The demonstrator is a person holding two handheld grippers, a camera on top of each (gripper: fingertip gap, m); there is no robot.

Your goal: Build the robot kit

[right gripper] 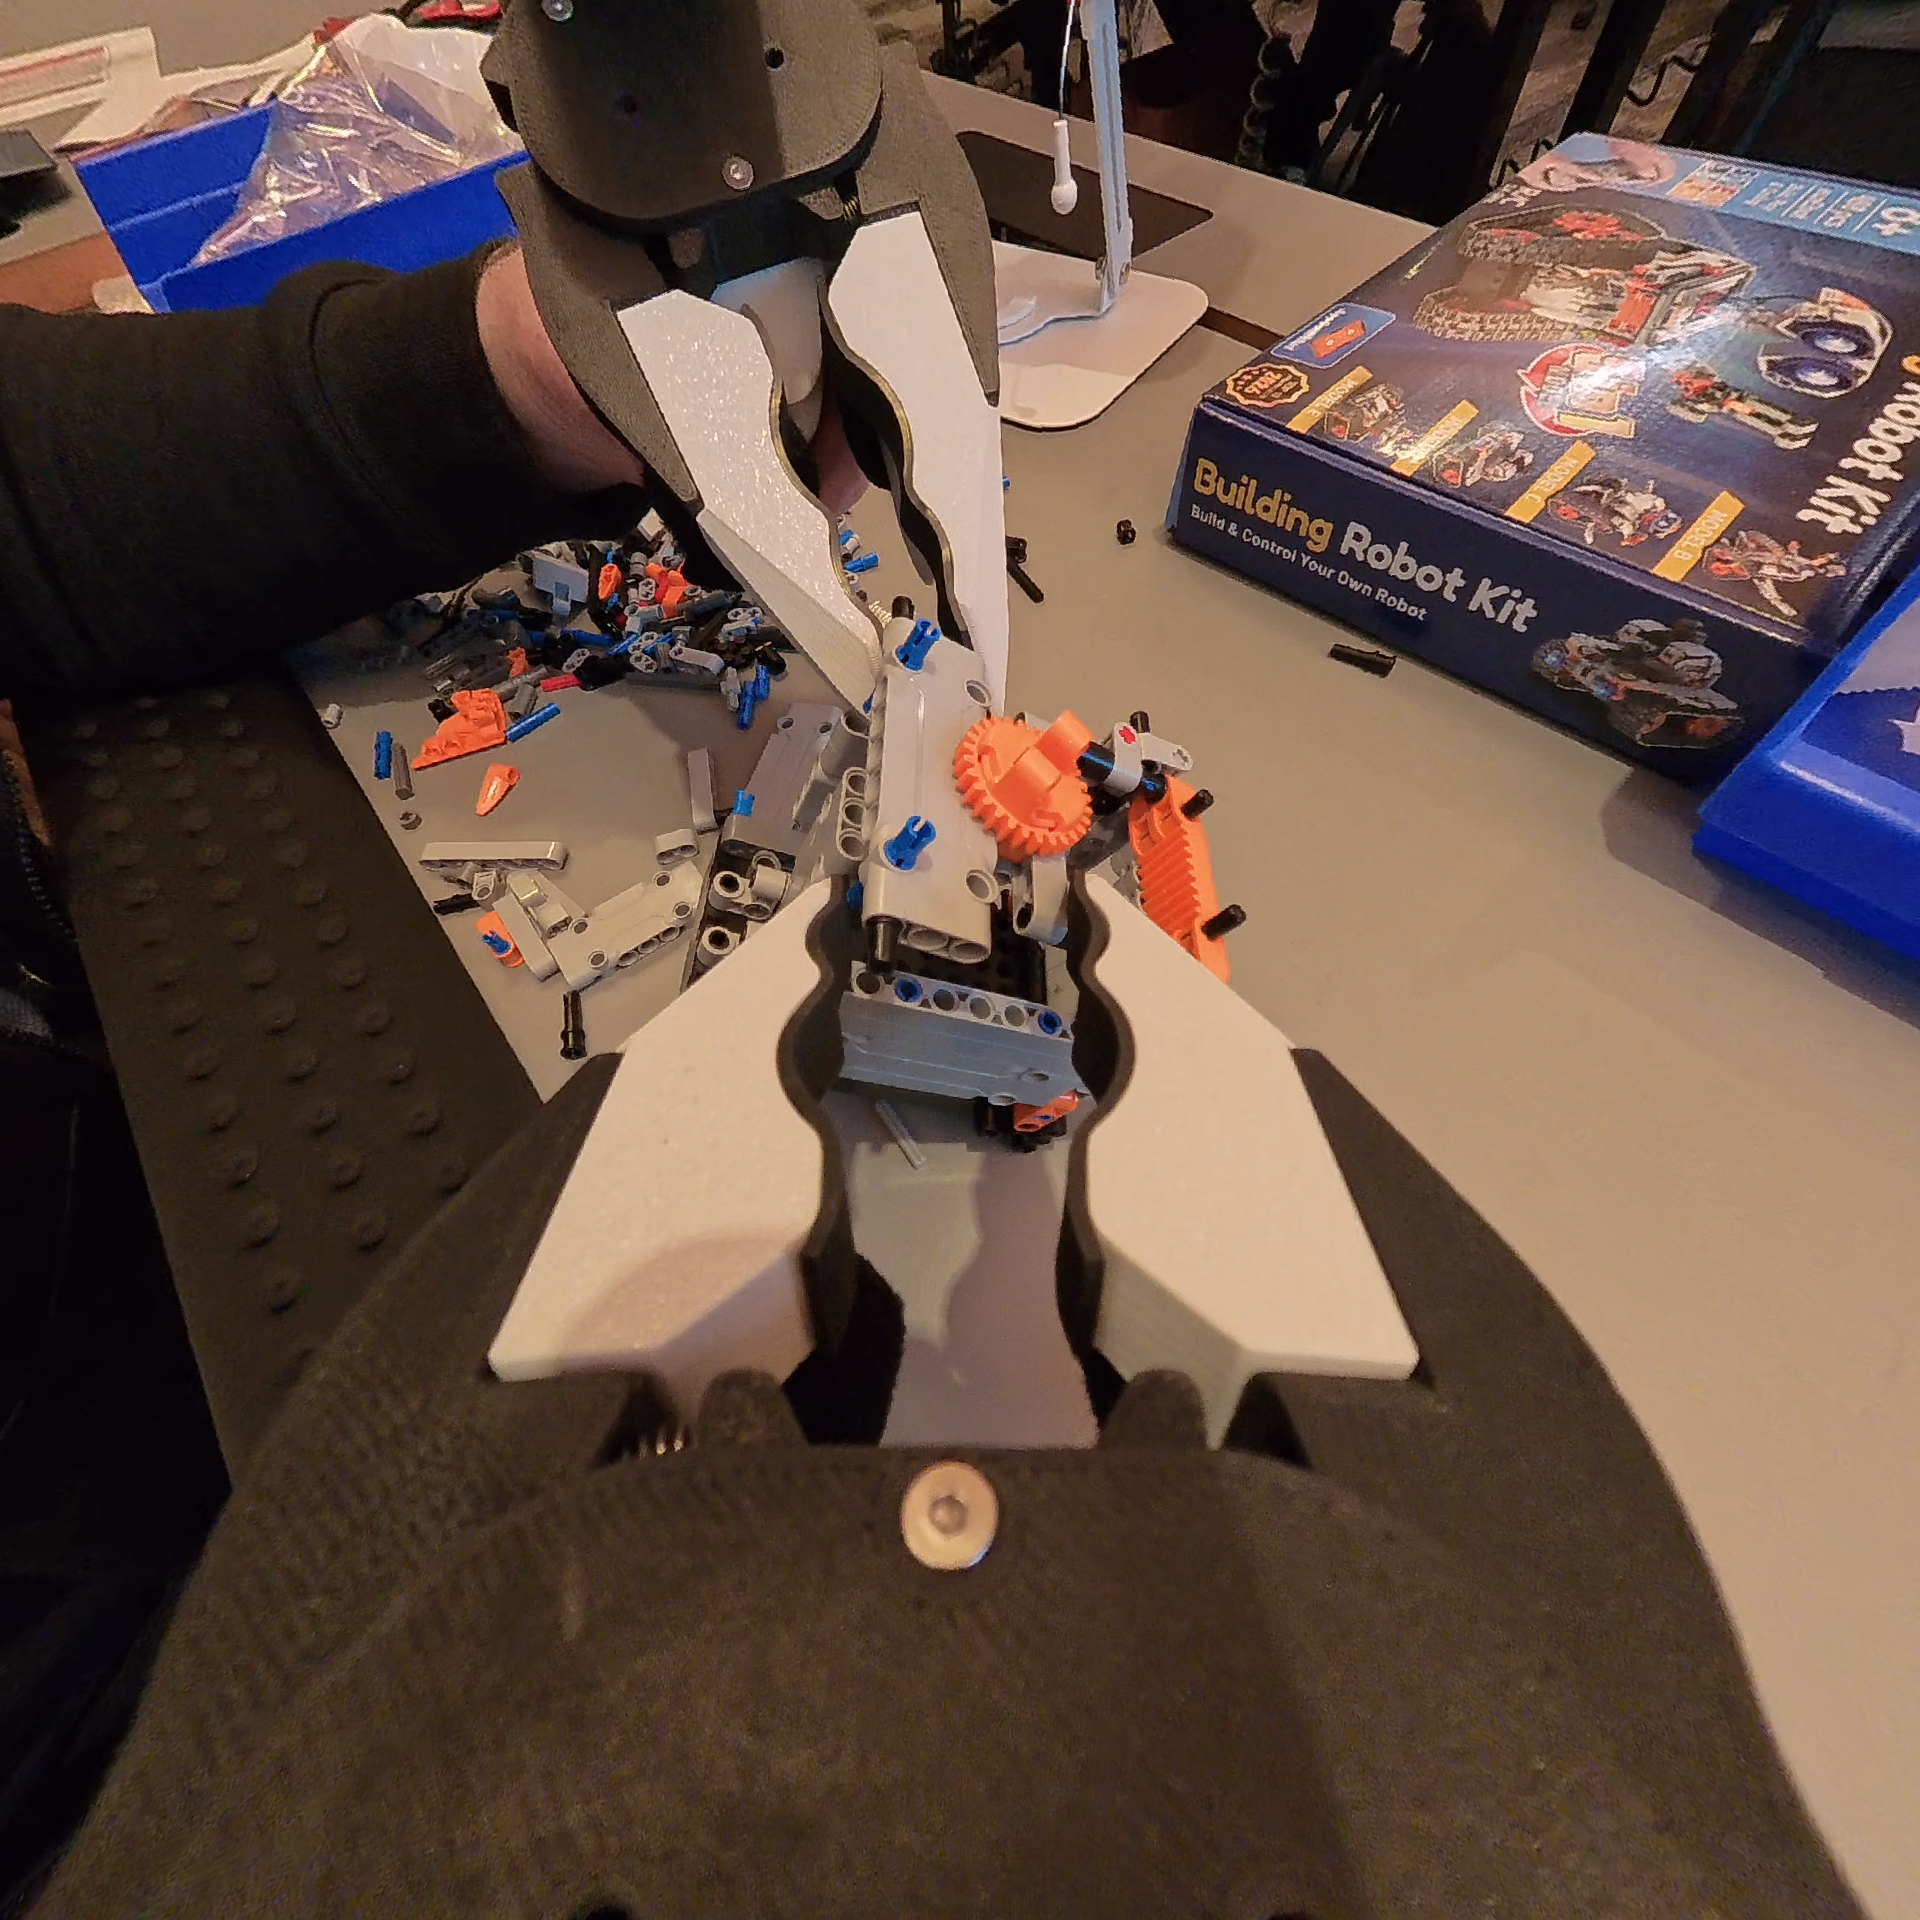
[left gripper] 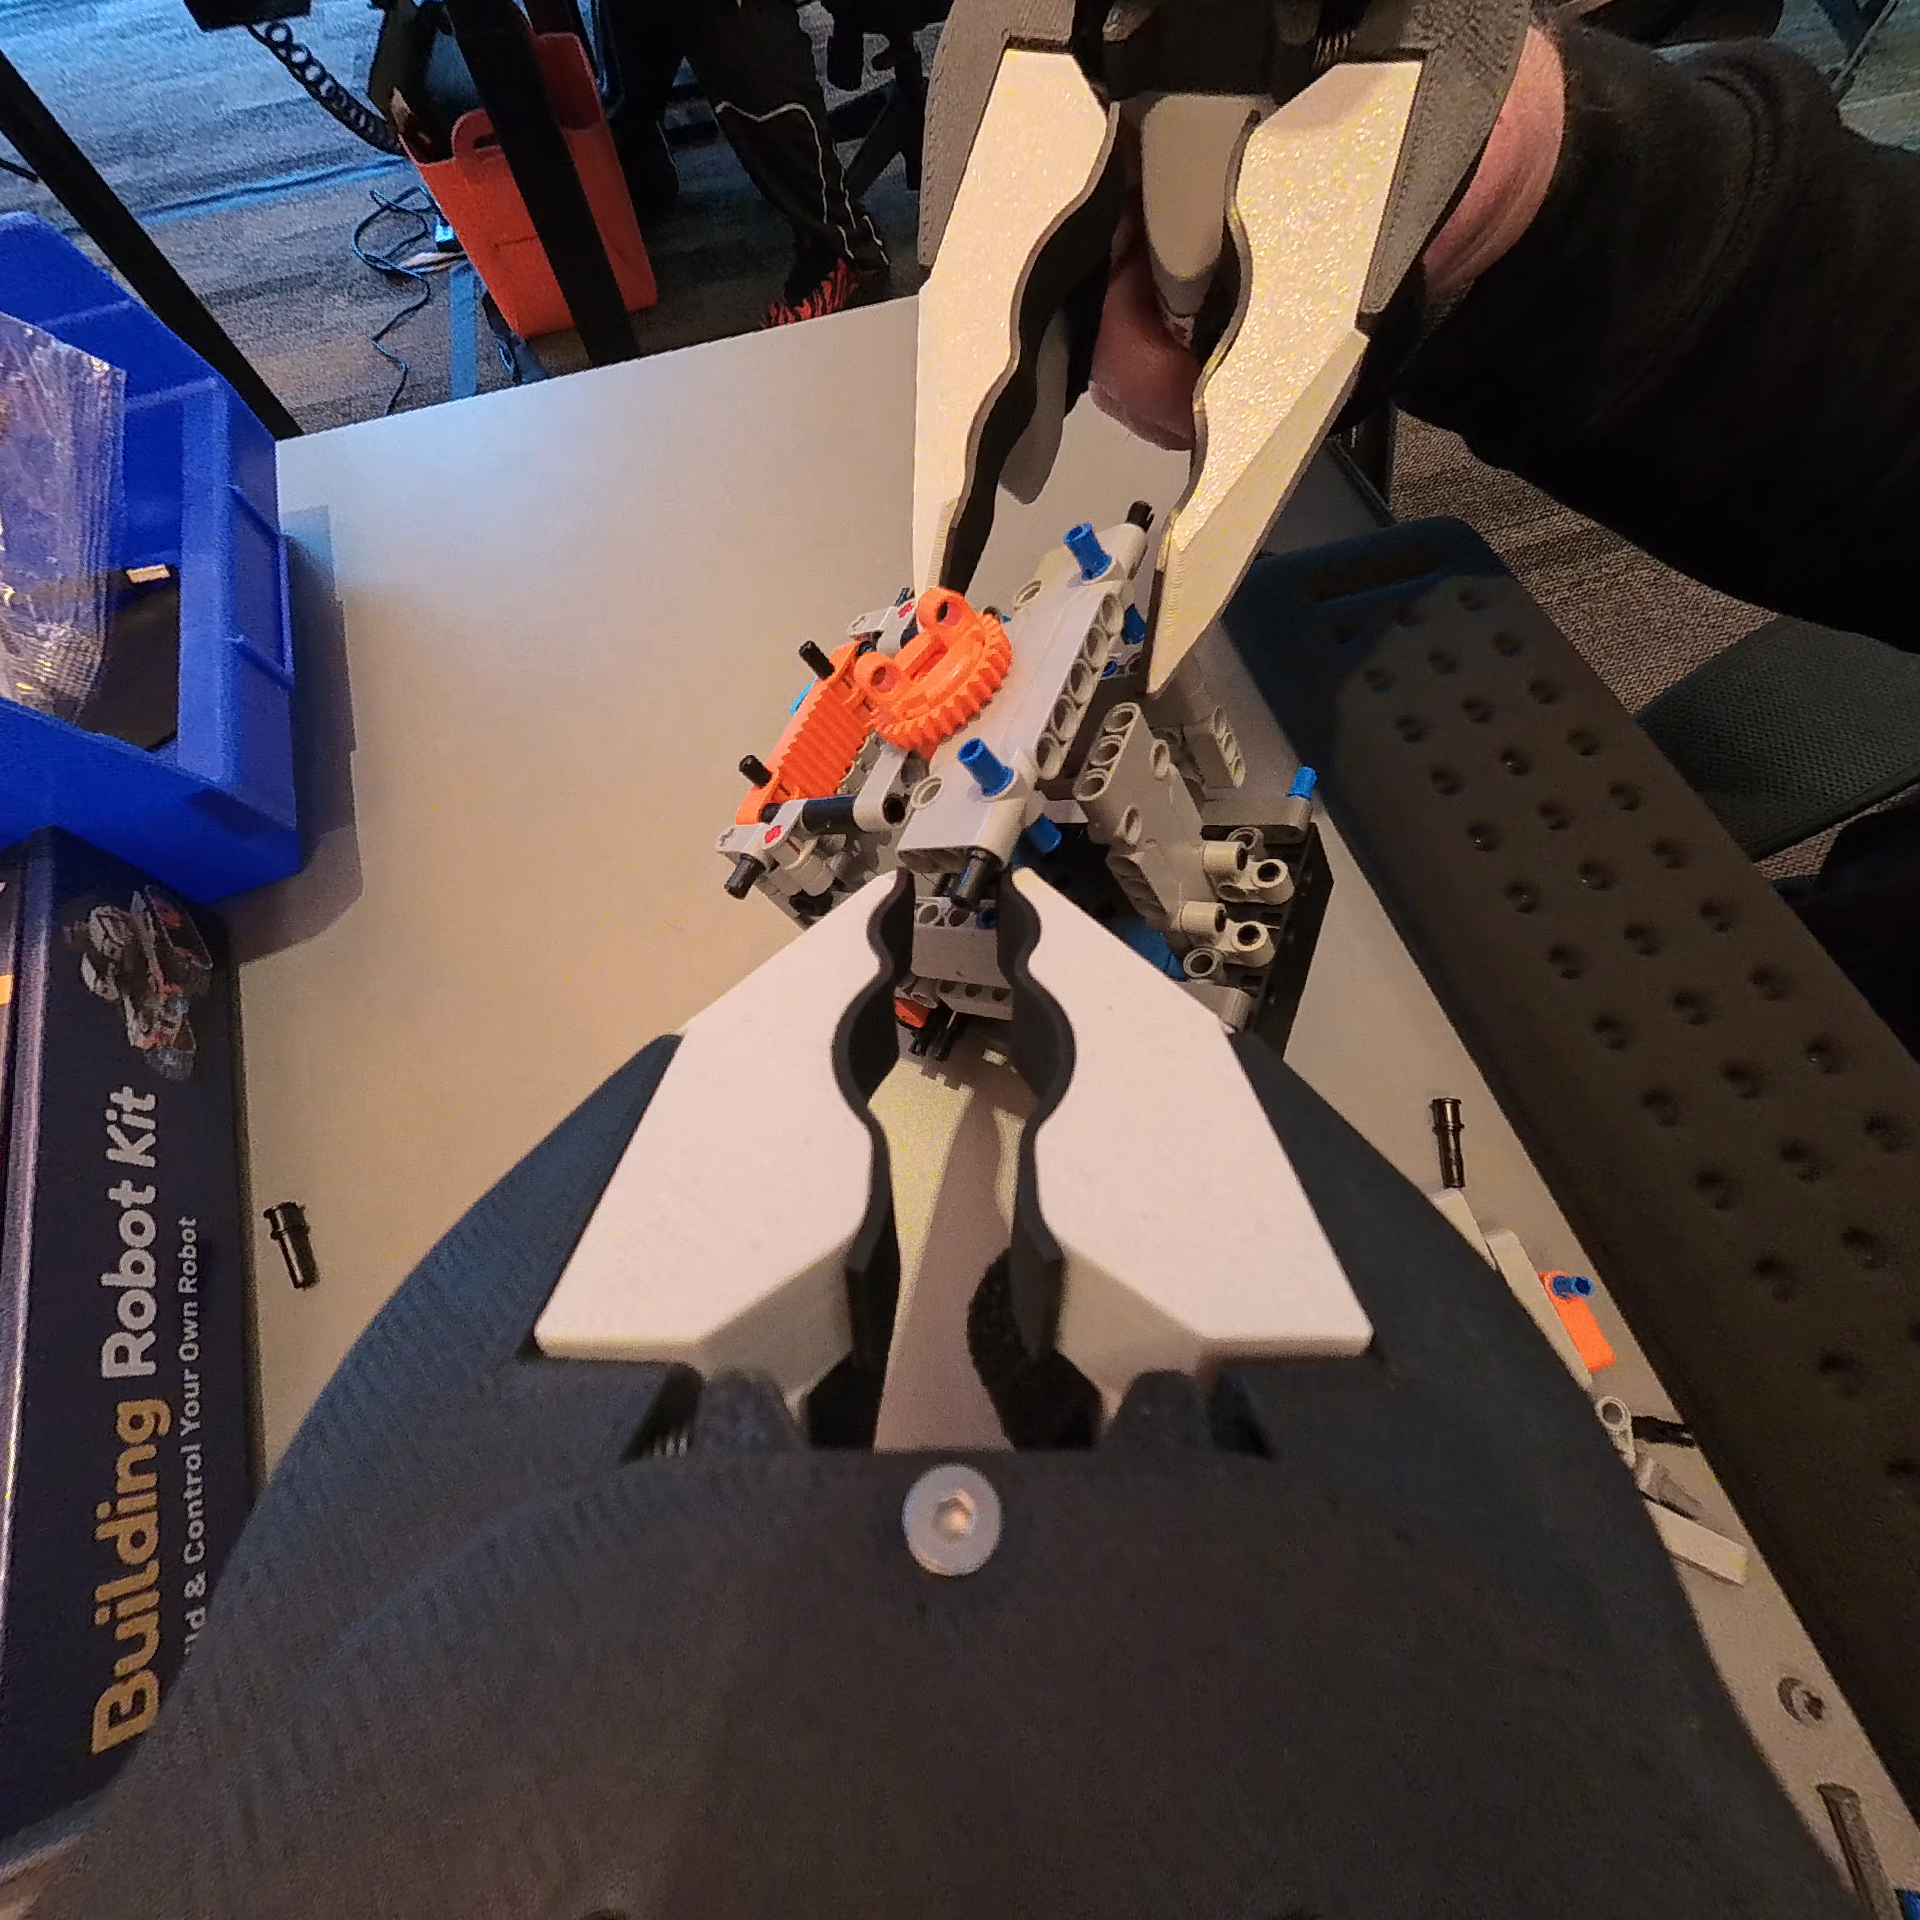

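Left gripper clamped on the near end of a grey brick-built model with an orange gear on top — right gripper clenched on the opposite end, both holding it just above the grey table. Loose pile of small parts beyond, near the table's edge; dark blue kit box and blue bin off to the side — one black pin lying alone near the box.

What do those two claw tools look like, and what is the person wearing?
Each gripper, left and right, has two white, pointed fingers with wavy black-lined inner edges, on a dark textured body with a silver screw. The person wears black sleeves.
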